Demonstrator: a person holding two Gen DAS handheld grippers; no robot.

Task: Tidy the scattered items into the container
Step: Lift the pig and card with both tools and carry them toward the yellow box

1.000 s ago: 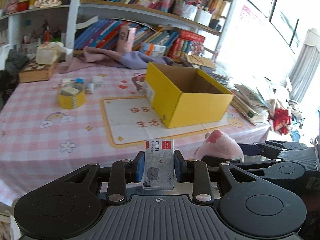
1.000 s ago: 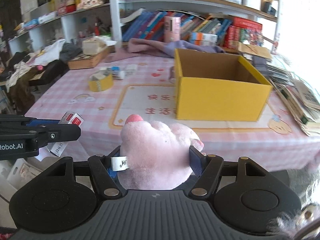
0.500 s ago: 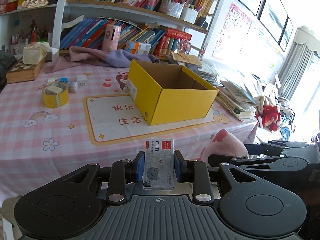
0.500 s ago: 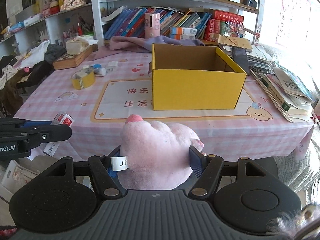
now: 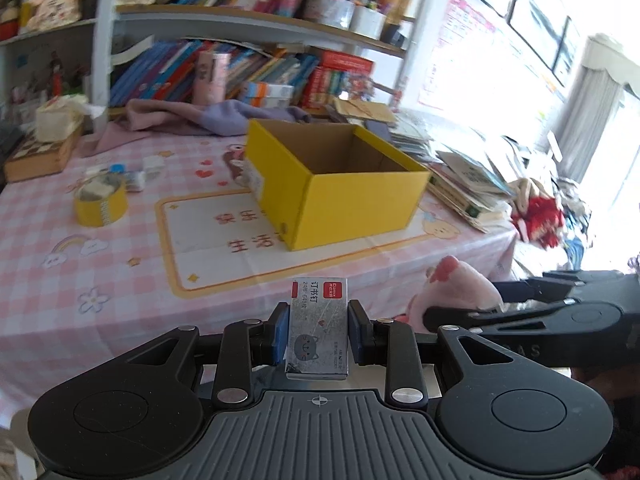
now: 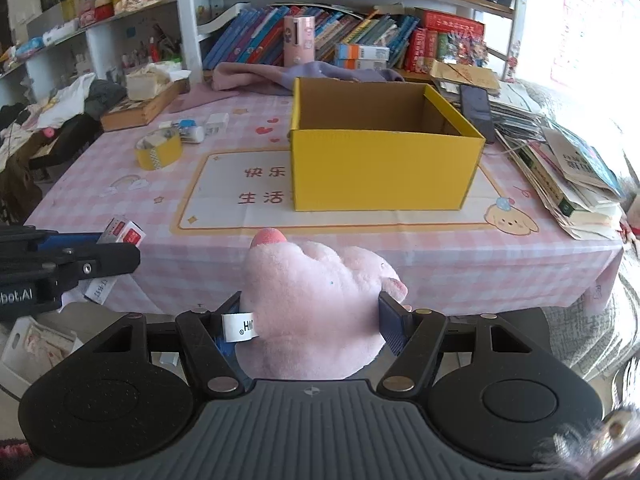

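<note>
Table (image 6: 440, 248): covered with a pink checked cloth bearing a cream panel with orange characters.
Yellow box (image 6: 384, 168): open-topped cardboard, brown inside, nothing visible in it; it stands on the cream panel near the middle of the table.
Pink plush toy (image 6: 316, 304): soft and fluffy, a darker pink nub on top, a white tag at its left; it is off the near table edge, short of the box.
Right gripper (image 6: 316, 320): jaws about halfway apart, pressed into both flanks of the plush toy.
Tape roll (image 6: 159, 153): yellow, lying flat at the table's far left.
Staple box (image 5: 318, 328): small, grey with a cat drawing and a red label, upright, in front of the table edge.
Left gripper (image 5: 318, 334): clamped tight on the staple box's two sides.
</note>
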